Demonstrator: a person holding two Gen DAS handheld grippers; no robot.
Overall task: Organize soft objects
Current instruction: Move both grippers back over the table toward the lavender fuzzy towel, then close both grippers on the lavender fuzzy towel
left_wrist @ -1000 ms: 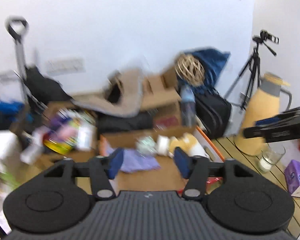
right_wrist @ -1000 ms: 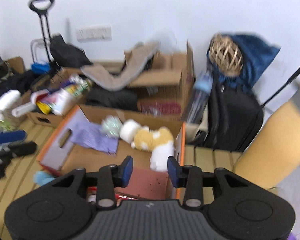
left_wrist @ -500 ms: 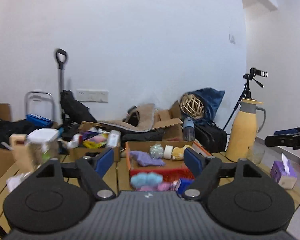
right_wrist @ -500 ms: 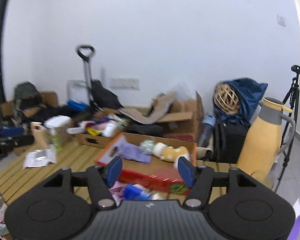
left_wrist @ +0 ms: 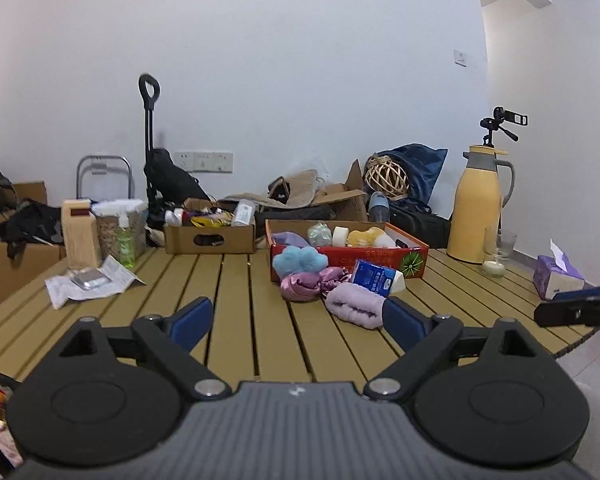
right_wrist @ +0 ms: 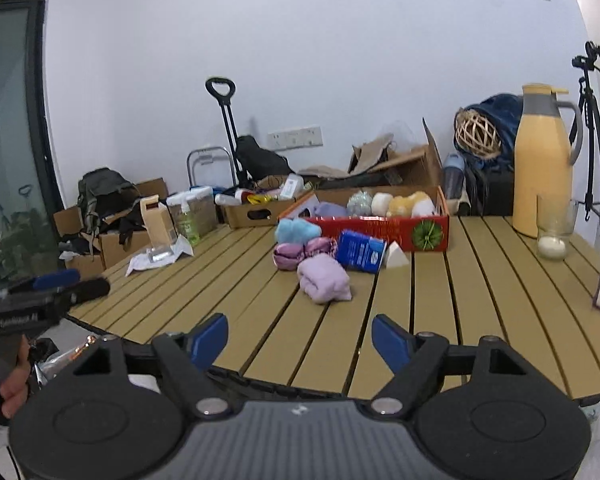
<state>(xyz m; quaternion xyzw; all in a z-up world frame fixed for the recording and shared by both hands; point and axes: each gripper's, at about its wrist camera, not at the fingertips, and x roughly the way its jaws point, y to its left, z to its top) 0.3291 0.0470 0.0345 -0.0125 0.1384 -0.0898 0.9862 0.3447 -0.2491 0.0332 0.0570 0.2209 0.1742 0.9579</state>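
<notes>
A red cardboard box (left_wrist: 380, 258) (right_wrist: 384, 230) on the slatted wooden table (left_wrist: 240, 300) holds several soft items, among them a purple cloth and a yellow plush. In front of it lie a blue fluffy toy (left_wrist: 298, 261) (right_wrist: 296, 230), a shiny pink cloth (left_wrist: 304, 282) (right_wrist: 296, 249), a folded lilac towel (left_wrist: 356, 306) (right_wrist: 325, 278) and a blue tissue pack (left_wrist: 374, 278) (right_wrist: 360, 250). My left gripper (left_wrist: 298, 322) is open and empty at the table's near edge. My right gripper (right_wrist: 299, 338) is open and empty, short of the lilac towel.
A yellow thermos jug (left_wrist: 480, 208) (right_wrist: 542, 160), a glass candle (right_wrist: 554, 232) and a purple tissue box (left_wrist: 556, 276) stand at the right. A brown box of bottles (left_wrist: 210, 234), a green bottle (left_wrist: 125, 240), a wooden block (left_wrist: 80, 232) and papers (left_wrist: 92, 284) sit at the left.
Both grippers have pulled back from over the red box to the table's near edge and opened wider. The soft items in front of the box have come into view.
</notes>
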